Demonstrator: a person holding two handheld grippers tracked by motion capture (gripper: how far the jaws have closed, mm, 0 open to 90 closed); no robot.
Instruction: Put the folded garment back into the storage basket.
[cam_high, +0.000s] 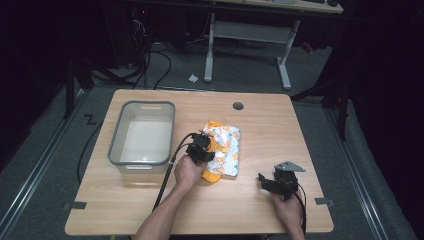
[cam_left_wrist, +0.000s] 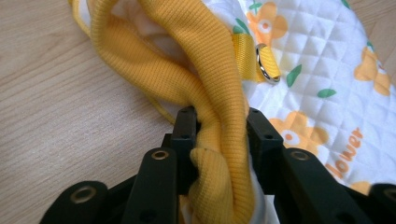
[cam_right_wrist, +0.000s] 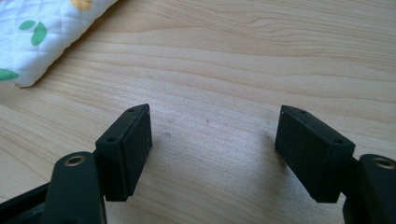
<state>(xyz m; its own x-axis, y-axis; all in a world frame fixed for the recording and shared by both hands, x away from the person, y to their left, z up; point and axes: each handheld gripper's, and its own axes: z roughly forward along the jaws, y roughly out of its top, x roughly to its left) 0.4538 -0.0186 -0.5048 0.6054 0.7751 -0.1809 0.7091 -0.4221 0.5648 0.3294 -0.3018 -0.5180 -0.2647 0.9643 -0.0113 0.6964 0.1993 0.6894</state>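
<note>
Left hand-held gripper (cam_left_wrist: 215, 133) was clamped on the yellow ribbed edge of the quilted flower-print garment (cam_high: 222, 148), which lay on the counter (cam_high: 260, 210) just beside the grey bin (cam_high: 116, 136) — grasp made, lift and transfer likely left. Right hand-held gripper (cam_right_wrist: 214, 149) stood apart — empty, well clear of the garment.

Orange letters "lower" – start cut off – on quilted floral cloth (cam_left_wrist: 322, 70).

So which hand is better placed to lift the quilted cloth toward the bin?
Left. The left gripper is already clamped on the quilted cloth's yellow ribbed edge beside the grey bin; the right gripper is open over bare table.
</note>
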